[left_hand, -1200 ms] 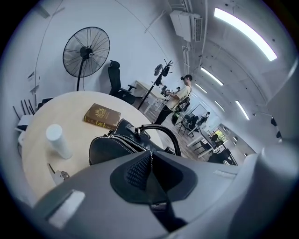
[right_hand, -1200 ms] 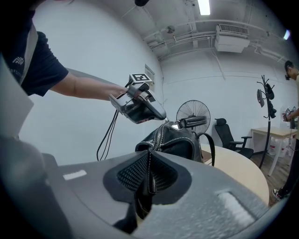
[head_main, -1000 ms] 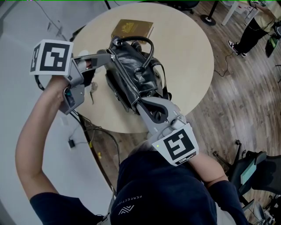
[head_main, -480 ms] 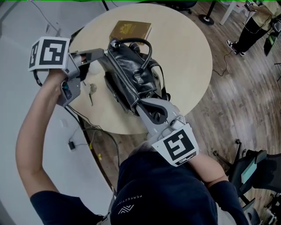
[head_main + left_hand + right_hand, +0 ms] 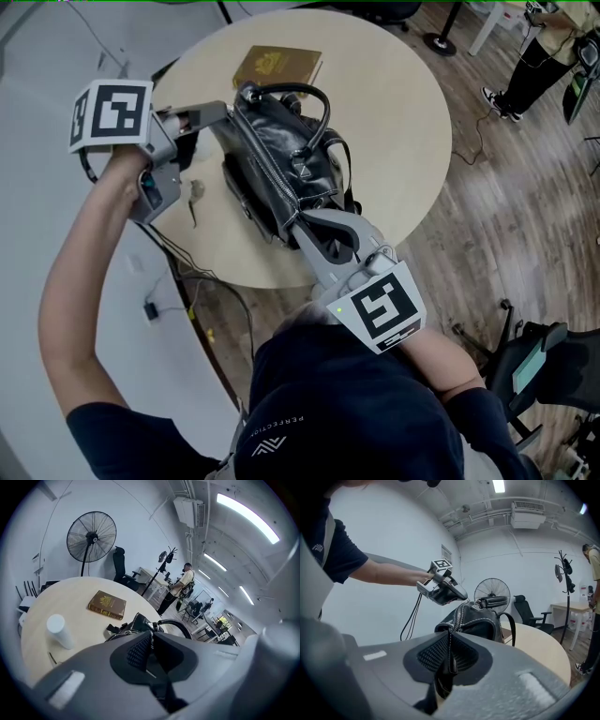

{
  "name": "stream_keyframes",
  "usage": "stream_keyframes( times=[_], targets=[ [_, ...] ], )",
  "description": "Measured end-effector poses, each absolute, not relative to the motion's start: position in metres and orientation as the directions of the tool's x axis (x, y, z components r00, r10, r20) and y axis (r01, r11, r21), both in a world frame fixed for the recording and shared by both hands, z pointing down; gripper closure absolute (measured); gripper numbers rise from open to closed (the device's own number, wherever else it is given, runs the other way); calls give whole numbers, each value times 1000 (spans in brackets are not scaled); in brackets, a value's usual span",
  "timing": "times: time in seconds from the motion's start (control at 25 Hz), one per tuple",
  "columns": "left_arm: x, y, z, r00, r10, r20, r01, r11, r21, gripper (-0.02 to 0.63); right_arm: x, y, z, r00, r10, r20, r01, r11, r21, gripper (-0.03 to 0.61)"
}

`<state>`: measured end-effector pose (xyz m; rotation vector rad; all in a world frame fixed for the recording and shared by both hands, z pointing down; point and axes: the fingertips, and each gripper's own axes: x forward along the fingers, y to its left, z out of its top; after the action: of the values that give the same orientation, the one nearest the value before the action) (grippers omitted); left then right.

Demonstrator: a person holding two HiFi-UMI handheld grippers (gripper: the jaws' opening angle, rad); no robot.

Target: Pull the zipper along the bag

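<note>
Looking down in the head view, we see the glossy black leather bag (image 5: 281,159) on the round pale counter (image 5: 394,84), its metal zipper (image 5: 265,161) seemingly closed nearly end to end, little left. Left gripper view: our left tool (image 5: 151,637) pinches the bag's far end. Right gripper view: our right tool (image 5: 450,644) clamps its stitched near edge.

Round beige table (image 5: 394,112) carries black bag (image 5: 267,141), brown book (image 5: 278,66), white cylinder (image 5: 60,631)

Bright ceiling strips (image 5: 243,513) lit the room evenly, so shadows on the table (image 5: 394,122) were soft. The bag (image 5: 274,142) showed small glints. Both gripper views bulged, dark-cornered, blurred up close.
</note>
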<state>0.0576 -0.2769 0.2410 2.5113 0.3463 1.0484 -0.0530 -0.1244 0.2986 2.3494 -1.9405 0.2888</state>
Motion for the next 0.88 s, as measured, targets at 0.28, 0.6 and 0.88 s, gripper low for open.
stream_keyframes(
  times=[0.28, 0.6, 0.88],
  targets=[
    [60, -275, 243, 730, 361, 580, 81, -889, 451, 582, -50, -126, 302, 184, -964, 193, -978, -199, -62, 548],
    [61, -271, 243, 733, 318, 602, 71, -915, 397, 580, -50, -126, 303, 180, -964, 194, -979, -194, -56, 538],
    [64, -264, 247, 745, 337, 575, 86, -904, 419, 577, -50, -126, 304, 172, -965, 198, -981, -187, -55, 528]
  ],
)
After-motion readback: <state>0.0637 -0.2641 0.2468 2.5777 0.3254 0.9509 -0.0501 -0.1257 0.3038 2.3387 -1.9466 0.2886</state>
